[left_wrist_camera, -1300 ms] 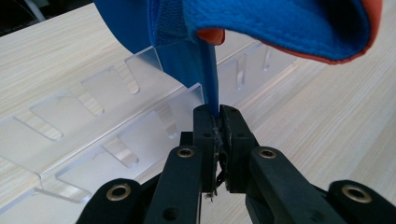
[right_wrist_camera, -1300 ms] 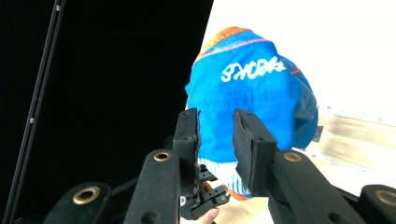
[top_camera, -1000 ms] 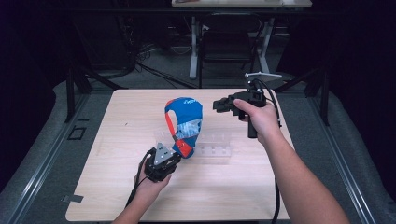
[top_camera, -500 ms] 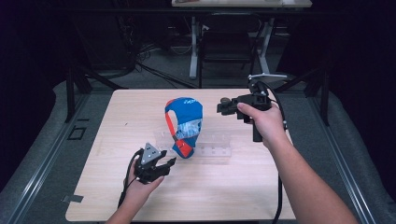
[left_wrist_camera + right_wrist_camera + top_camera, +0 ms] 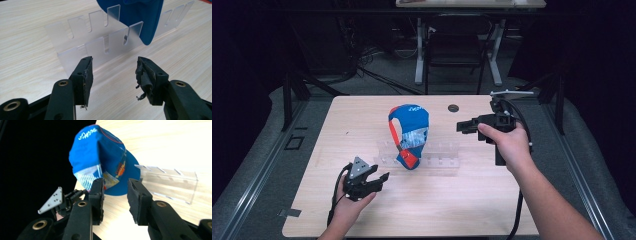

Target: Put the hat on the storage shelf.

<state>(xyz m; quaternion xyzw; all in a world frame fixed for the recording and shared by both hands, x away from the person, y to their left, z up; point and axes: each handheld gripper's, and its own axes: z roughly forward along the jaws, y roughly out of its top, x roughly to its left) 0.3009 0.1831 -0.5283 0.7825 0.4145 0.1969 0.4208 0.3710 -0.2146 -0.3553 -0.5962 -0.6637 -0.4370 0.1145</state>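
Observation:
A blue cap [image 5: 408, 135] with red and white panels stands upright in a clear slotted acrylic rack [image 5: 439, 154] at the table's middle. My left gripper [image 5: 381, 179] rests low near the front left, jaws open and empty, pointing at the rack's near end. In the left gripper view the rack [image 5: 100, 47] lies just beyond the open gripper [image 5: 113, 67], with the cap [image 5: 135, 15] above it. My right gripper [image 5: 460, 126] hovers right of the cap, open and holding nothing. The right gripper view looks between its open gripper [image 5: 115, 185] at the cap [image 5: 102, 162] and the rack [image 5: 170, 182].
A small dark disc [image 5: 453, 107] lies on the wooden table [image 5: 512, 210] behind the rack. Chair and table legs [image 5: 419, 55] stand past the far edge. The other gripper's grey plate [image 5: 52, 200] appears low left in the right gripper view.
My left gripper has drawn back from the cap toward the front left, open. The right gripper has shifted slightly to the right. The cap stays in the rack.

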